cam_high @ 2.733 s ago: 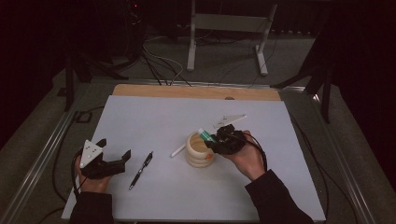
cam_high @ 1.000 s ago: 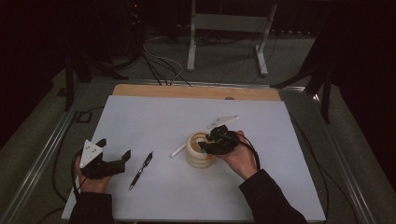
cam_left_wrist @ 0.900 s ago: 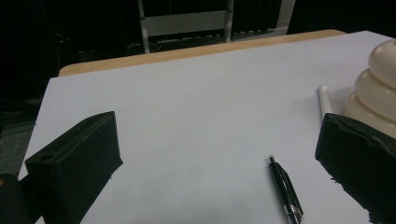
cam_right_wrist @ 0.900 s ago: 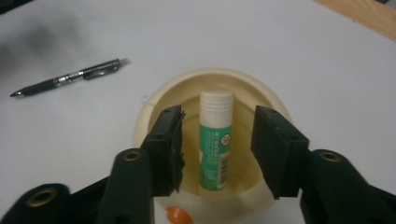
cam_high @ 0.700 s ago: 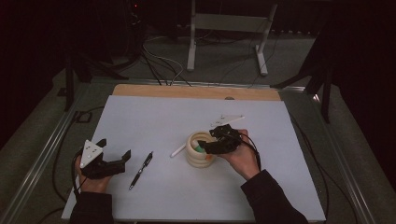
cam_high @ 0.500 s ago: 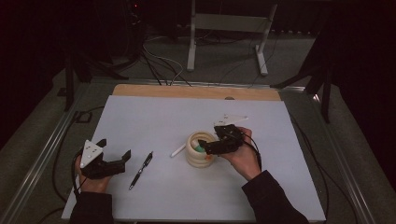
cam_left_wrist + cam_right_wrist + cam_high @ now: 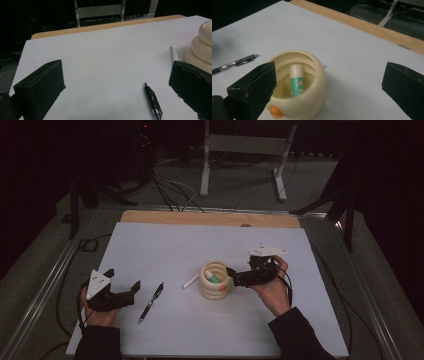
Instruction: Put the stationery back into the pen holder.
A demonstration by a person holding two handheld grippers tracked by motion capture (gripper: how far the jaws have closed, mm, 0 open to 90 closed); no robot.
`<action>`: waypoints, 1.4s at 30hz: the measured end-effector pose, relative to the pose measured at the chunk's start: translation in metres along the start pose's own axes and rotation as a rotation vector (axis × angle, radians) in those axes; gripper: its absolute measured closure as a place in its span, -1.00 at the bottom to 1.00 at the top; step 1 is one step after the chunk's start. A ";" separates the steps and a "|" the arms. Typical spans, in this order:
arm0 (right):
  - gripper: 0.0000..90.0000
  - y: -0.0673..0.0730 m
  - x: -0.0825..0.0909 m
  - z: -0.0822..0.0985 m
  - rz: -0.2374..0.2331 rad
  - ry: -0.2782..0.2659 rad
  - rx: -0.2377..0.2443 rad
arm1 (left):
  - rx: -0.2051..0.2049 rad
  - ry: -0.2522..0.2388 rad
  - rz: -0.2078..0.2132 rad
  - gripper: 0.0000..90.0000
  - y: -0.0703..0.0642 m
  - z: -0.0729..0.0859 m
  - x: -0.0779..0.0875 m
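Note:
A cream ribbed cup (image 7: 214,281) stands mid-table, and a green-and-white stick (image 7: 296,80) leans inside it. Just right of the cup, my right gripper (image 7: 232,277) is open; its jaws have just been opening and nothing is between them. In the right gripper view the cup (image 7: 312,95) sits low and left between my right gripper's (image 7: 330,67) spread jaws, untouched. A white pen (image 7: 190,281) lies against the cup's left side, and a black pen (image 7: 151,301) lies farther left. My left gripper (image 7: 122,280) rests open at the front left, with the black pen (image 7: 153,101) ahead of it.
A white sheet (image 7: 165,245) covers the table, with a wooden strip (image 7: 210,218) along its far edge. Metal rails (image 7: 45,285) border both sides. Behind the table are cables and a grey stand (image 7: 240,155) on the floor.
My right gripper lowered the green-and-white stick into the cup, opened, and drew back to the right, leaving the stick inside. The left gripper has stayed where it was.

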State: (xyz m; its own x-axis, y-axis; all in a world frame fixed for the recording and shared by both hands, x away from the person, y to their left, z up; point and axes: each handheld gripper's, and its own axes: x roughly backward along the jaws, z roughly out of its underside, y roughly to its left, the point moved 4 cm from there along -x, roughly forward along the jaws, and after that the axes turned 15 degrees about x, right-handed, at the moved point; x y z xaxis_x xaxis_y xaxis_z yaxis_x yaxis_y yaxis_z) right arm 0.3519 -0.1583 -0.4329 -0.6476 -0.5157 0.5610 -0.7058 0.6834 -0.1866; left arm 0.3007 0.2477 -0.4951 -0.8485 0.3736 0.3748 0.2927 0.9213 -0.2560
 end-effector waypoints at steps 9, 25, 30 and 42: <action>-1.00 -0.011 0.013 0.025 0.087 -0.024 0.021 | -0.001 -0.005 -0.002 -0.99 0.000 0.000 0.000; -1.00 -0.024 0.039 0.076 0.167 -0.075 -0.004 | 0.001 -0.005 -0.004 -0.99 0.001 -0.001 0.001; -1.00 -0.027 0.048 0.092 0.191 -0.112 -0.023 | -0.002 -0.005 -0.001 -0.99 0.000 -0.001 0.001; -1.00 -0.031 0.055 0.108 0.194 -0.156 -0.072 | -0.004 -0.015 -0.003 -0.99 0.001 -0.005 0.006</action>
State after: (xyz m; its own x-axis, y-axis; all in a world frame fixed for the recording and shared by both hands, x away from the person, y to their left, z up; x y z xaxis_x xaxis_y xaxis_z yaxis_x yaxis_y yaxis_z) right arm 0.3072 -0.2633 -0.4832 -0.8094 -0.4406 0.3884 -0.5451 0.8097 -0.2174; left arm 0.2978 0.2518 -0.4885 -0.8560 0.3694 0.3617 0.2919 0.9228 -0.2517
